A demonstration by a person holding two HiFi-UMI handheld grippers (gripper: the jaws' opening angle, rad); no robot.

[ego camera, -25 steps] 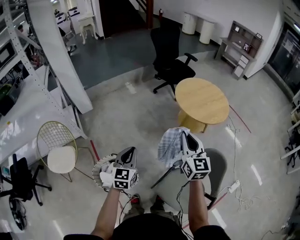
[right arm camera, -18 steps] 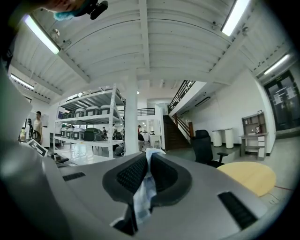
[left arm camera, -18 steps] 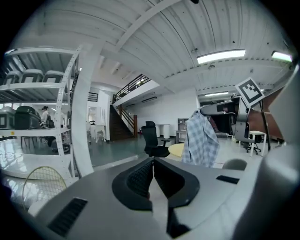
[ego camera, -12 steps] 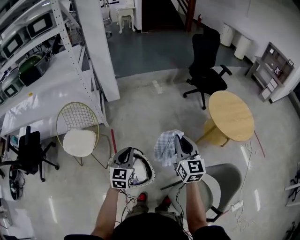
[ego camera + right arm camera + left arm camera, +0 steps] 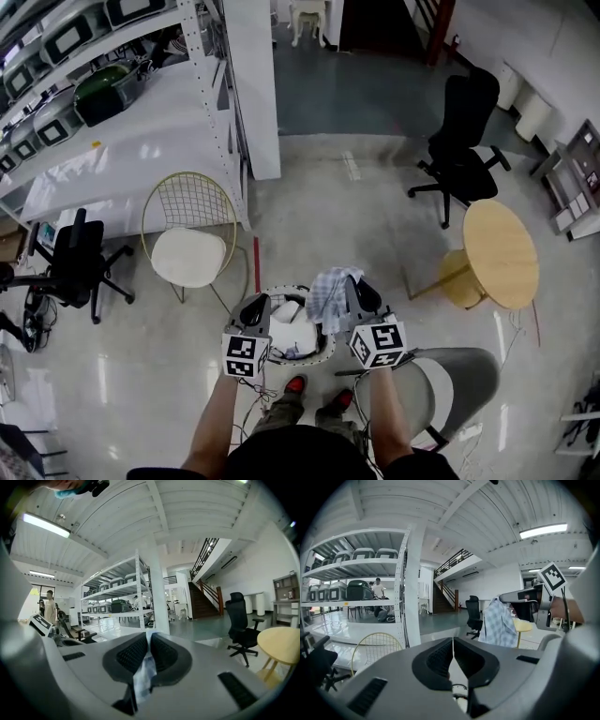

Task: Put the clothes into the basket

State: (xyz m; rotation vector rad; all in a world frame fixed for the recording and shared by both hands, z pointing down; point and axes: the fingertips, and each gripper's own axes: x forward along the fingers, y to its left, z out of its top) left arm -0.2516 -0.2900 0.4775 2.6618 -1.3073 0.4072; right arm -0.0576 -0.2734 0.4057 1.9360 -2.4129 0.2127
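Floor (image 5: 309, 216): polished grey concrete, glossy, with a darker matte patch at its far edge.
Shelving rack (image 5: 141, 141): white perforated-steel uprights and flat white shelves, along the floor's left edge. Grey bins and a dark green tub sit on its upper levels.
Pillar (image 5: 253, 84): square, white, at the rack's right end.
Round table (image 5: 502, 253): pale wood top on a wooden drum base, near the floor's right edge.
Office chair (image 5: 464, 122): black, five-star base, beyond the table.
Grey chair (image 5: 450, 375): smooth moulded shell, just right of the person.
Wire chair (image 5: 192, 244): pale yellow wire-mesh back, round white seat pad, in front of the rack.

Basket (image 5: 319, 352): round, white, with a lacy openwork rim. It is up off the floor over the person's red-toed shoes (image 5: 295, 384), between the two claws, with pale items inside.
Checked cloth (image 5: 328, 295): soft blue-and-white check, crumpled, hanging over the basket's right rim. It is not in the basket yet.

Left claw (image 5: 453, 645): ribbed black pads closed down to a hairline on a thin pale edge. In the head view that lines up with the basket's left rim, so the claw is holding the basket.
Right claw (image 5: 149, 641): pads clamped on a fold of the checked cloth, with fabric trailing down behind them.
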